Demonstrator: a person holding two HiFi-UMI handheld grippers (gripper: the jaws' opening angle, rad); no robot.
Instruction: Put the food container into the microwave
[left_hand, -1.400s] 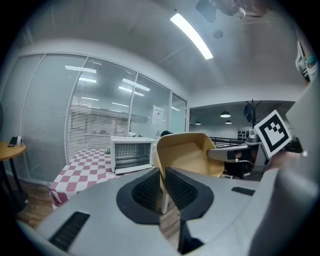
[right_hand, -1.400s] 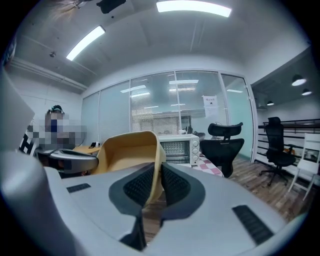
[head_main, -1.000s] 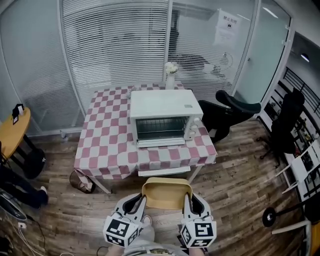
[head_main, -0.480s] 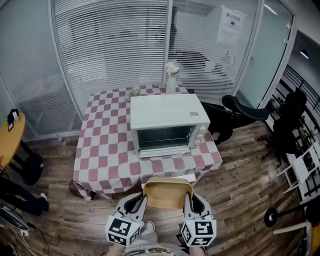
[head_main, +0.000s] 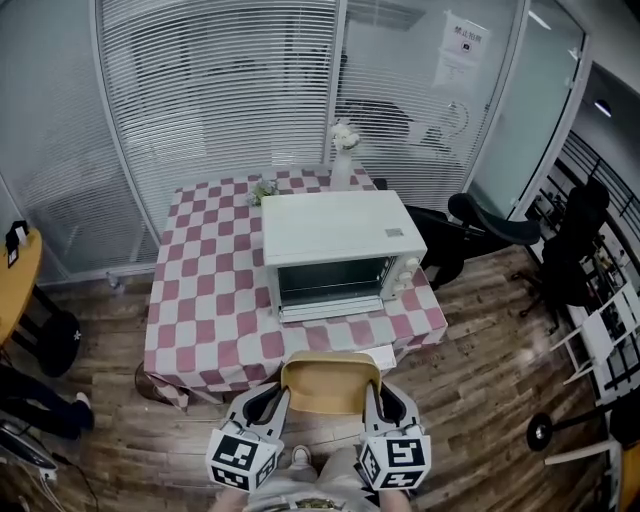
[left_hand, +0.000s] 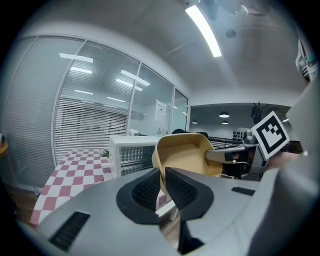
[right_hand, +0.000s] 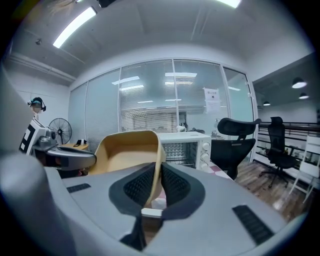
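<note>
While we stand back from the checked surface (head_main: 200, 300), our left hand-held gripper (head_main: 272, 402) and right hand-held gripper (head_main: 374, 400) show at the bottom centre of the head view. Each is clenched on one side wall of the food container (head_main: 331, 384).

In the left gripper view, the left hand-held gripper (left_hand: 162, 176) has its dark ribbed pads (left_hand: 148, 190) pressed on the thin near wall of the container (left_hand: 186, 156). In the right gripper view, the right hand-held gripper (right_hand: 159, 172) pinches the opposite wall of the container (right_hand: 125, 152) the same way.

The container is tan, with rounded corners and an open top. It hangs in the air between the two grippers, above the wooden floor (head_main: 470, 370) and just below the surface's near edge in the frame. A black-and-white marker cube (head_main: 243, 460) rides on the left gripper, with another marker cube (head_main: 395, 462) on the right one.

At the middle of the frame, the white microwave (head_main: 335, 250) stands on the red-and-white surface, its dark window facing us, well apart from the container. Behind it, toward the top of the frame, is a small vase of pale flowers (head_main: 342, 150). Beyond that are glass walls with white blinds (head_main: 220, 90). A black office chair (head_main: 480, 225) sits right of the surface.
</note>
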